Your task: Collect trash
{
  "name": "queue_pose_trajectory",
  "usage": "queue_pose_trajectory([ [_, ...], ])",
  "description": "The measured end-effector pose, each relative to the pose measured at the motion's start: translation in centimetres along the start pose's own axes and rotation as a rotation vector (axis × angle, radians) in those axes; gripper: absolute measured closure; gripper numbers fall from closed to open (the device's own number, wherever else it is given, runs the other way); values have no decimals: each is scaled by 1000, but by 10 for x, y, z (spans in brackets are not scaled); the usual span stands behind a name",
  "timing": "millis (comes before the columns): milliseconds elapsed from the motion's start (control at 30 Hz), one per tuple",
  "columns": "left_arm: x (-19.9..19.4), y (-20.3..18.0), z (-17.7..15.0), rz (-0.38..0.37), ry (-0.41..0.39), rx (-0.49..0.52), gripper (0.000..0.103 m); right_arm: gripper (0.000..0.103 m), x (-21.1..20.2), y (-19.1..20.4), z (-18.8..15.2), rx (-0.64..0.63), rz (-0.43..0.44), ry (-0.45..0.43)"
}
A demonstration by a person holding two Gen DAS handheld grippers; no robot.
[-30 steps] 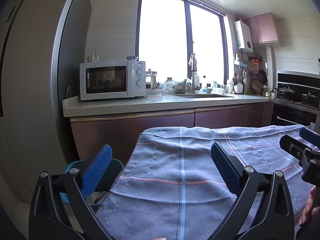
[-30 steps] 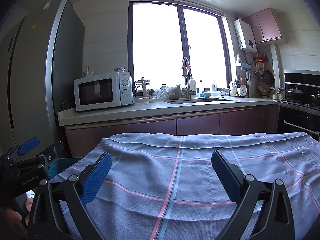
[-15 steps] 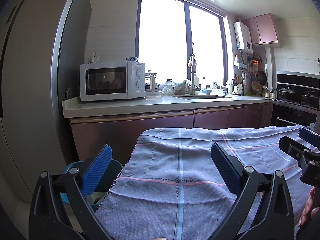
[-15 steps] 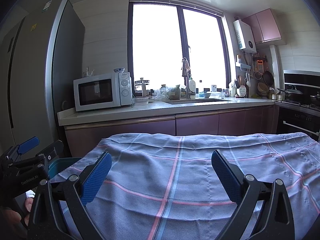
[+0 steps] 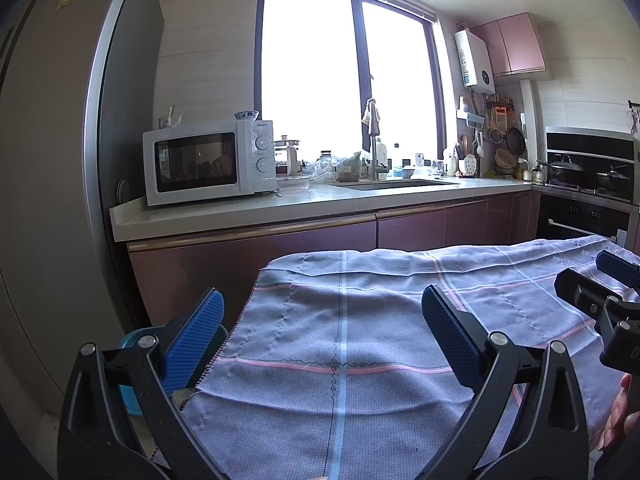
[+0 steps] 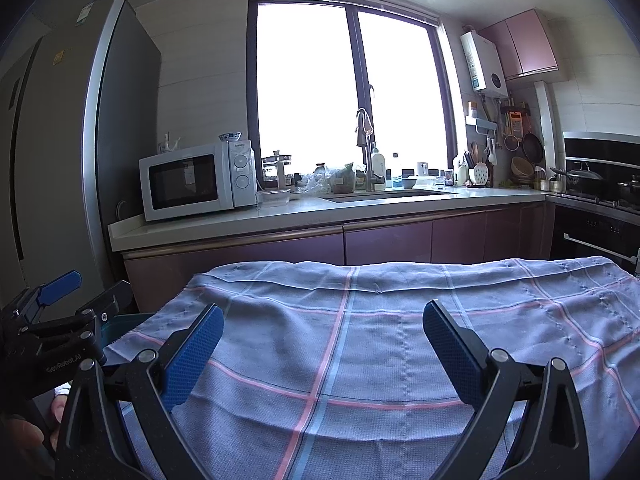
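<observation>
My left gripper hangs open over a table covered by a grey-blue checked cloth, with nothing between its blue pads. My right gripper is open too, above the same cloth, and holds nothing. Each gripper shows in the other's view: the right one at the right edge, the left one at the left edge. A teal bin stands on the floor beside the table's left edge, partly hidden behind my left finger. No trash shows on the cloth.
A kitchen counter runs behind the table with a white microwave, a sink and tap and bottles. A tall grey fridge stands on the left, a stove with pans on the right.
</observation>
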State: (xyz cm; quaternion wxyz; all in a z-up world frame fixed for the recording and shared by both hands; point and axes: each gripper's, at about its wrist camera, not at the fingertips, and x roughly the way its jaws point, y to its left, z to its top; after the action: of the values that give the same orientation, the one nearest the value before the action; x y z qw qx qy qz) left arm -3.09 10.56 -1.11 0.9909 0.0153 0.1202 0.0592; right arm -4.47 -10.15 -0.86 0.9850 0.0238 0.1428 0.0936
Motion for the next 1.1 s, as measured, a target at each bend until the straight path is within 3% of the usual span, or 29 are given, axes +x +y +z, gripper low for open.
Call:
queue_pose_trajectory([
  [133,10,-10,0,-8,24,13,6,6,5,-10,-1,14,-1,16],
  [267,39,-13,3,-62,137,-13,6,6,14,-27,4,19,-13,57],
  [433,113,-19,-1,-64,383,-20,6,6,53,-80,11,14,-116,250],
  [633,209,-26,-26,-105,691,-109,6,6,103,-166,3,2,-279,466],
  [667,216,-30,-25,-79,678,-91,6,6,110,-181,0,18,-286,501],
  [767,242,-43,-25,-98,692,-59,6,7,130,-220,-10,57,-319,612],
  [833,252,-58,-24,-50,709,37,4,7,139,-240,-15,98,-320,663],
  [1100,262,-57,-23,-64,711,22,4,5,145,-260,-13,113,-299,668],
])
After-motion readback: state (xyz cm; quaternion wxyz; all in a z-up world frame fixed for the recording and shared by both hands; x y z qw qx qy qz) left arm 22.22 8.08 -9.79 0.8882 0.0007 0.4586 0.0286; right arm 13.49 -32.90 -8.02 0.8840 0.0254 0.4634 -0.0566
